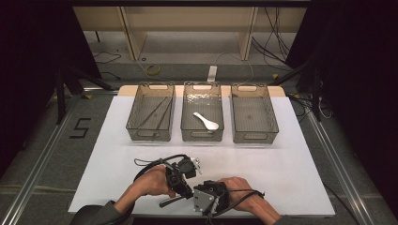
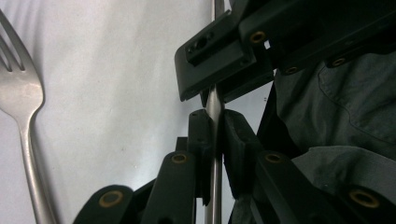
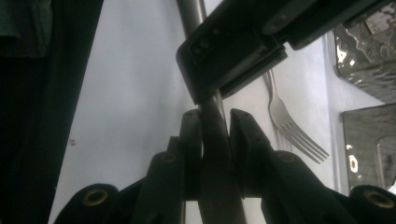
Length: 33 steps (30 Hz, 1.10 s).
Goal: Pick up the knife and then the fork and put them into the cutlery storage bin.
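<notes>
A slim silver metal utensil handle (image 2: 214, 105) is held between both grippers low over the white counter (image 1: 291, 164), apparently so that it can be passed from one hand to the other before being sorted into one of the three clear plastic bins (image 1: 202, 112) at the back. The left gripper (image 2: 212, 122) has its jaws pressed onto the handle, which runs up the narrow gap between them and on past the opposite gripper's jaws. The right gripper (image 3: 215, 122) has its jaws closed in on the same handle, seen as a thicker shaft in the right gripper view. A second silver metal fork (image 3: 289, 122) lies loose on the counter, beside the jaws and apart from them.
</notes>
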Tool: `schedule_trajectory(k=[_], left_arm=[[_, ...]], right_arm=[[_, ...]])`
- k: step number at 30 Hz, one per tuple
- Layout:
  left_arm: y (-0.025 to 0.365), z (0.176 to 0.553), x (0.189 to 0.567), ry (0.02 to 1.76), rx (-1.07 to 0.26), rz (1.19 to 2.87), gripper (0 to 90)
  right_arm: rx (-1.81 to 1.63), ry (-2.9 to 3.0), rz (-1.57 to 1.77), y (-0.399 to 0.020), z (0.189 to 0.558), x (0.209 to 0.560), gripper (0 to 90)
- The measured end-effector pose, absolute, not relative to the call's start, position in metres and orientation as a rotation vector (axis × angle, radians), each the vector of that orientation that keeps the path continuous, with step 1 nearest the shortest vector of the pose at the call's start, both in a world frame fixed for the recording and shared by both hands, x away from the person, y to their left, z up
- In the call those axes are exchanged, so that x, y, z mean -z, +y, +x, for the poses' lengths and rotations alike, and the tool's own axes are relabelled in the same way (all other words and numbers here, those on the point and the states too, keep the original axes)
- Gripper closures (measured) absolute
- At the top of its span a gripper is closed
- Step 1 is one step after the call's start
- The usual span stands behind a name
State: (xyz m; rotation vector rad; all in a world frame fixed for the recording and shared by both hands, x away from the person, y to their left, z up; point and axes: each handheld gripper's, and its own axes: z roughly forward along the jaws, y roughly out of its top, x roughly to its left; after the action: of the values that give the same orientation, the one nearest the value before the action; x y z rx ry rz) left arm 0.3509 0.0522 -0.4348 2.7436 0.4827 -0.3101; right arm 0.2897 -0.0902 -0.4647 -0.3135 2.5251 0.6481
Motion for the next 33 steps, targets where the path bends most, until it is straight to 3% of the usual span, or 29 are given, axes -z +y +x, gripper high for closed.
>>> schedule_trajectory(k=[3, 5, 13, 19, 33], left_arm=[[0.051, 0.35, 0.436, 0.479, 0.313, 2.741, 81.4], [0.051, 0.35, 0.436, 0.472, 0.328, 2.743, 79.9], [0.055, 0.353, 0.431, 0.495, 0.321, 2.701, 76.7], [0.068, 0.359, 0.421, 0.572, 0.247, 2.63, 57.9], [0.103, 0.365, 0.396, 0.702, -0.041, 2.352, 33.4]], right_arm=[[-0.645, 2.542, -0.329, -0.091, 0.29, 0.464, 79.4], [-0.626, 2.563, -0.329, -0.09, 0.288, 0.466, 86.9], [-0.663, 2.543, -0.331, -0.095, 0.294, 0.46, 88.4], [-0.649, 2.549, -0.275, -0.101, 0.299, 0.459, 88.6], [-0.7, 2.554, 0.016, -0.129, 0.326, 0.451, 88.7]])
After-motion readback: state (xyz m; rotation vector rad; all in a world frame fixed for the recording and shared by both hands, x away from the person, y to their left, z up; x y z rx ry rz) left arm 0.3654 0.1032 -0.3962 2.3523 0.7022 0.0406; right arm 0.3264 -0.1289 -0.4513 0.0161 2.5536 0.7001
